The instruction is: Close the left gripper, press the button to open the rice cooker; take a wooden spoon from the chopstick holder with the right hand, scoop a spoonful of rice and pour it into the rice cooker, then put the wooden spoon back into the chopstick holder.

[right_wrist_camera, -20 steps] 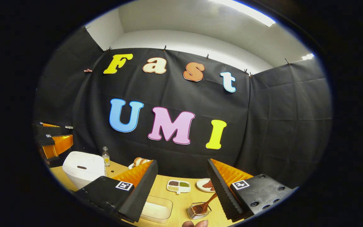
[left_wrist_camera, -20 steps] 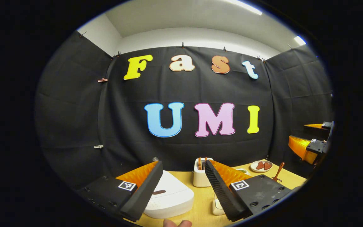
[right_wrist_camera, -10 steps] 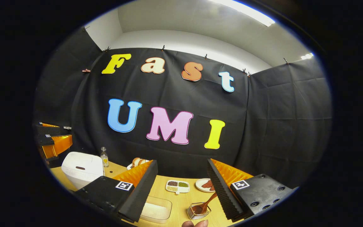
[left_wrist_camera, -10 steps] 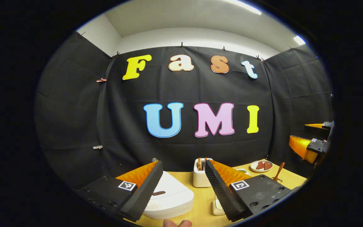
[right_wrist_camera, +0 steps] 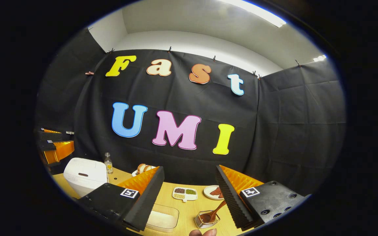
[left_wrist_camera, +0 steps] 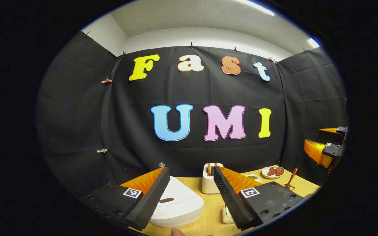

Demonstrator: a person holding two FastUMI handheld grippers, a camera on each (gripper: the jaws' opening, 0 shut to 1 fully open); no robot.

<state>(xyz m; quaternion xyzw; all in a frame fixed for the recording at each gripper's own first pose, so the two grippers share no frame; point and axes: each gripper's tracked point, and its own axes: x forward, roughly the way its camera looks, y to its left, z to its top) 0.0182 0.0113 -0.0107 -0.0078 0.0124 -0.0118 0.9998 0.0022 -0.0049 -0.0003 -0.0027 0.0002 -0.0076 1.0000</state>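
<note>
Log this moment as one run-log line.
phase: start | left gripper: open | right gripper: open | rice cooker: closed | wooden spoon: in chopstick holder

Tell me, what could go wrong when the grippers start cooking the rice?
1. The left gripper is open above the closed white rice cooker; with fingers apart it may miss the small dark button.
2. The brown wooden spoon leans in a small wire chopstick holder; a pull sideways might tip the holder.
3. The clear rice box sits apart from the cooker, so grains could spill on the way.
</note>
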